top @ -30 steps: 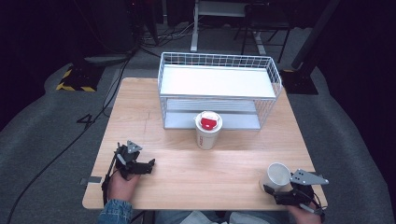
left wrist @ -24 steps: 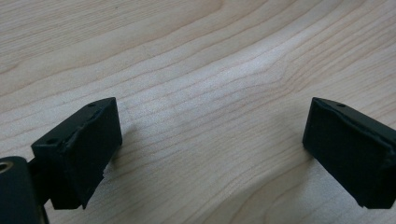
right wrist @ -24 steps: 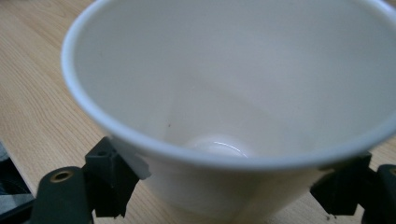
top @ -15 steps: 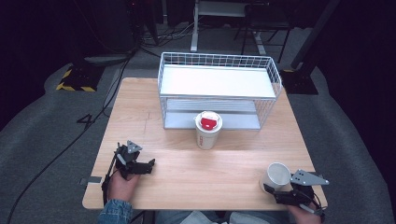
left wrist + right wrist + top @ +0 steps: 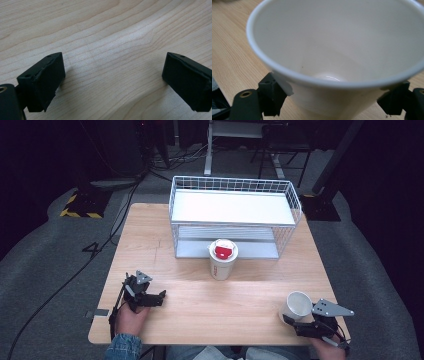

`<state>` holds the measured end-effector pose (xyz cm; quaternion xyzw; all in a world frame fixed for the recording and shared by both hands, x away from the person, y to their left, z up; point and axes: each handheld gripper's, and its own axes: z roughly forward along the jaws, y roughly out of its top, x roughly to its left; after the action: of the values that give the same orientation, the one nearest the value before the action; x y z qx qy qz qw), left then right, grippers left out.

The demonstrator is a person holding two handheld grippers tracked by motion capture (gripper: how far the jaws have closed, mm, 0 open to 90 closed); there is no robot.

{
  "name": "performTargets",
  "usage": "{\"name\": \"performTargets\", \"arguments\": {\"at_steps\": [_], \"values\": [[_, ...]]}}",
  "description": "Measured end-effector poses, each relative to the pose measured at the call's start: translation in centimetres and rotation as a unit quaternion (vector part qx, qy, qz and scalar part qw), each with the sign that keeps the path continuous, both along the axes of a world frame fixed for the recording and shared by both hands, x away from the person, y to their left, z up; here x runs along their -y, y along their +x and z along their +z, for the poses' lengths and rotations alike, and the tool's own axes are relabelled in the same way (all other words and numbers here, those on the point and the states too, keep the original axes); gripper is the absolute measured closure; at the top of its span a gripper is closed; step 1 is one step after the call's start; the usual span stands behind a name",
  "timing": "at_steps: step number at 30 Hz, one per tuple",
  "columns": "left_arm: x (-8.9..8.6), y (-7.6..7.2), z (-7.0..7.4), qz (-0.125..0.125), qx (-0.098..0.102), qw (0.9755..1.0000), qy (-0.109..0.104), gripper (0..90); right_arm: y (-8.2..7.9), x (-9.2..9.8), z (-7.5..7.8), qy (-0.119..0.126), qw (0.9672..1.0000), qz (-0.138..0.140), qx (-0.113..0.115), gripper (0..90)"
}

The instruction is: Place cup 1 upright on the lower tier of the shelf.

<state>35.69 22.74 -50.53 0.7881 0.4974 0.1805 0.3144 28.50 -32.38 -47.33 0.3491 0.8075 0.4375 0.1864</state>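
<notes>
An empty white paper cup (image 5: 298,306) stands near the table's front right corner. My right gripper (image 5: 296,321) is shut on it, and its jaws have just been closing with the cup between them. In the right gripper view the cup (image 5: 337,50) looms close, tilted toward the camera, with a black pad (image 5: 272,96) pressed against each lower side. My left gripper (image 5: 152,291) rests low over the front left of the table, open. Between its pads (image 5: 42,82) there is only bare wood.
A white cup with a red-marked lid (image 5: 222,259) stands mid-table, right in front of a white wire rack (image 5: 235,210) with two shelves at the back. The wooden table (image 5: 200,312) ends just behind both hands. Dark floor and cables surround it.
</notes>
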Motion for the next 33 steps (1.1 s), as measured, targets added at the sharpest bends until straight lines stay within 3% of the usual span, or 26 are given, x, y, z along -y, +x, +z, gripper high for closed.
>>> {"name": "performTargets", "arguments": {"at_steps": [16, 26, 33], "values": [[0.0, 0.0, 0.0, 0.0, 0.0, 1.0, 0.0, 5.0, 2.0, -1.5, 2.5, 0.003, 1.0, 0.007, -0.004, 22.6], [0.0, 0.0, 0.0, 0.001, 0.0, 1.0, 0.0, 5.1, 4.4, -2.6, 4.1, 0.009, 0.9999, 0.005, -0.004, 22.6], [0.1, -0.1, 0.0, 0.008, 0.002, 1.0, 0.0, 5.1, 6.2, -3.9, 5.0, -0.016, 0.9999, 0.004, 0.003, 22.6]]}}
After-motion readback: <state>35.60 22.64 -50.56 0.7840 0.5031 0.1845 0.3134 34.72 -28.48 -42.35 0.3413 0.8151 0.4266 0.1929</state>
